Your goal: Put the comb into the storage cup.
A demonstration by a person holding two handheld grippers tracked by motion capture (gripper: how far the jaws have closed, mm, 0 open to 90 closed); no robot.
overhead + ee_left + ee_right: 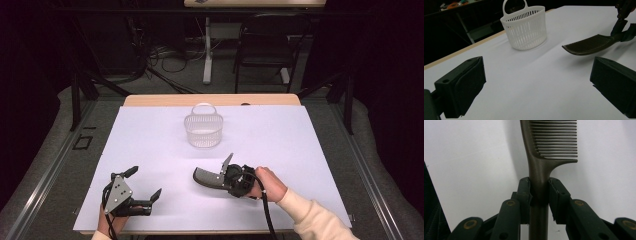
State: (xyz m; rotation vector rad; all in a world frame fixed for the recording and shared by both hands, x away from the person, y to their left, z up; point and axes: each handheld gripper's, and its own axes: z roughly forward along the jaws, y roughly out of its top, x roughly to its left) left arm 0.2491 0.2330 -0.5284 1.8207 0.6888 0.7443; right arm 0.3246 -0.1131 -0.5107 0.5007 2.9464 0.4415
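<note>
A dark comb (205, 177) hangs just above the white table sheet (150, 145), held by its handle. My right gripper (225, 172) is shut on that handle; in the right gripper view both pads (525, 192) press the comb's handle (539, 187), with the teeth pointing away. The comb (586, 45) casts a shadow on the sheet in the left gripper view. My left gripper (145, 184) rests near the table's front left, open, with nothing between its jaws. A white slotted basket (203, 127) with a handle stands upright at the middle back.
The sheet's edge and a wooden table rim (210, 99) run behind the basket (525, 27). A black chair (265, 45) and cables lie on the floor beyond the table. A cream sleeve (310, 217) comes in at the bottom right.
</note>
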